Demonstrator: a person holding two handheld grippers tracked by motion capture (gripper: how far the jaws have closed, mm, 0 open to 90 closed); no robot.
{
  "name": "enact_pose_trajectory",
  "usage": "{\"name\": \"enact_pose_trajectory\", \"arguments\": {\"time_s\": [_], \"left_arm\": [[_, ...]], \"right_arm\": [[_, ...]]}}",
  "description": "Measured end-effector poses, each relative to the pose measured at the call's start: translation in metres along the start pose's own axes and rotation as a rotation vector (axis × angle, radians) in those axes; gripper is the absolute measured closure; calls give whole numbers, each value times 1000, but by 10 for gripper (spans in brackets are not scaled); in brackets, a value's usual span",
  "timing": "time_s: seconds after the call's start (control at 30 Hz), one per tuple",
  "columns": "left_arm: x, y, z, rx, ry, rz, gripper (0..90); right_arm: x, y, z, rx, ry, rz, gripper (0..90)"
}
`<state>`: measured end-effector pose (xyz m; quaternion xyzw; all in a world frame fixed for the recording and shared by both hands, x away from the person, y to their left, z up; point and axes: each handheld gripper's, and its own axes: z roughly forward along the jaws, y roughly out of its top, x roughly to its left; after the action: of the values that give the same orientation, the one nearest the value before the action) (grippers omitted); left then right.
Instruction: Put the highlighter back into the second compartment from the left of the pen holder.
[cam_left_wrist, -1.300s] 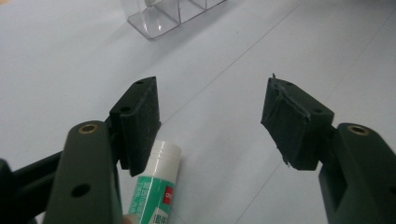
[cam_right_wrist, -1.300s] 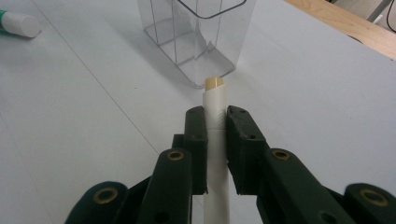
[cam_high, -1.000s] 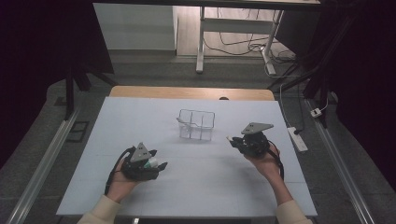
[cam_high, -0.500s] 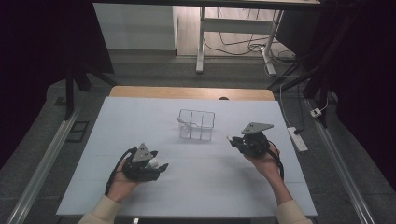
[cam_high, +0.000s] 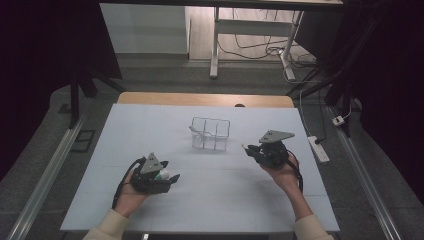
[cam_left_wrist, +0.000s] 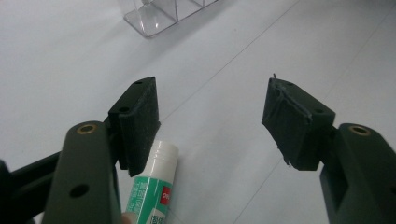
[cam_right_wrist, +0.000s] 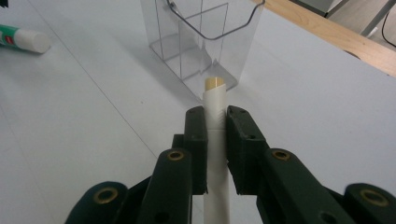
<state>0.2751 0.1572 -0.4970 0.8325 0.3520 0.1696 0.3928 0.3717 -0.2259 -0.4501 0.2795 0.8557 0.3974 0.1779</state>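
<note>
A clear divided organizer (cam_high: 210, 134) stands at the middle of the white table (cam_high: 220, 200). My right gripper (cam_high: 249, 149), to the organizer's right, is shut on a white tube (cam_right_wrist: 215, 100) with a tan tip that points at the organizer (cam_right_wrist: 201, 42). In the right gripper view the jaws (cam_right_wrist: 215, 119) clamp the tube's middle. My left gripper (cam_high: 171, 178) rests at the front left, open. A green-and-white glue stick (cam_left_wrist: 152, 184) lies on the table under its left jaw, untouched by the pads, with the gripper (cam_left_wrist: 212, 98) spread wide above it. The same glue stick (cam_right_wrist: 23, 38) lies far off in the right gripper view.
A wooden table edge (cam_high: 205, 99) runs along the back of the white sheet. A white power strip (cam_high: 318, 148) lies on the floor to the right. Desk legs and cables (cam_high: 250, 47) stand beyond the table.
</note>
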Motion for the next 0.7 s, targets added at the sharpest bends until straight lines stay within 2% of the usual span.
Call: {"name": "enact_pose_trajectory", "arguments": {"time_s": [0.37, 0.7], "left_arm": [[1, 1, -1, -7, 3, -2, 360], [1, 3, -3, -18, 4, -6, 360]], "right_arm": [[12, 13, -3, -49, 10, -13, 778], [25, 27, 5, -73, 43, -19, 779]]}}
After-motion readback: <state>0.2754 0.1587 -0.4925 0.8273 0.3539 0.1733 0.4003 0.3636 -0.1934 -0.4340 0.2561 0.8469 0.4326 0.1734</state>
